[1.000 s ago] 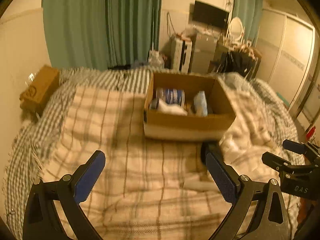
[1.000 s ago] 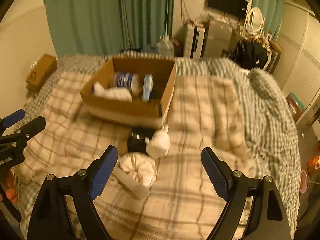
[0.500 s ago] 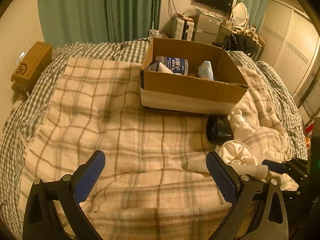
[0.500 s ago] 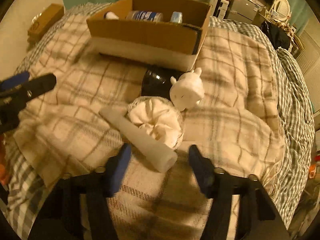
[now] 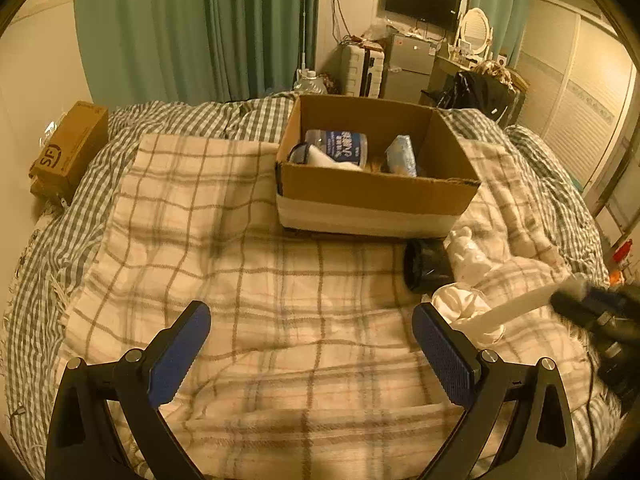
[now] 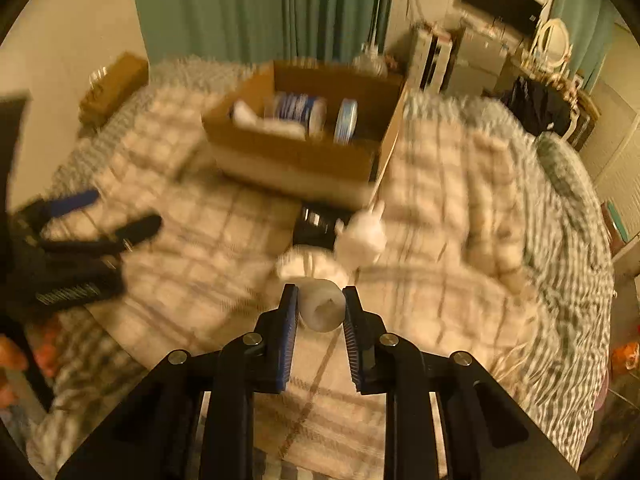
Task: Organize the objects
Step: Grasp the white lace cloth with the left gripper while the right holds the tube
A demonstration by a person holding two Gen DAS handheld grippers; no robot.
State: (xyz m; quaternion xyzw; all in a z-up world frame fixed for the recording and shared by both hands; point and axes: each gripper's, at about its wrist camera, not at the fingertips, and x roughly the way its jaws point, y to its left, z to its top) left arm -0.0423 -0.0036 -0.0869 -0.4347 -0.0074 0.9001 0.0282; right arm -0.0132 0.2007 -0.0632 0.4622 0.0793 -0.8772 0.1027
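An open cardboard box (image 5: 376,196) sits on the plaid blanket and holds a blue-labelled bottle (image 5: 338,147), a blue packet (image 5: 402,156) and a white item. In front of it lie a black jar (image 5: 426,270), a white figurine (image 5: 468,254) and a bundled white cloth (image 5: 460,306). My right gripper (image 6: 320,308) is shut on one end of a white tube (image 6: 322,308), held above the blanket; the tube (image 5: 520,306) also shows at the right of the left wrist view. My left gripper (image 5: 310,344) is open and empty above the blanket.
A brown parcel (image 5: 70,152) lies at the bed's left edge. Green curtains, a fridge, a TV and a dresser stand behind the bed. The box (image 6: 304,148), jar (image 6: 316,220) and figurine (image 6: 360,236) show blurred in the right wrist view.
My right gripper has closed on the white tube and lifted it off the blanket. The left gripper has pulled back a little and stays open.
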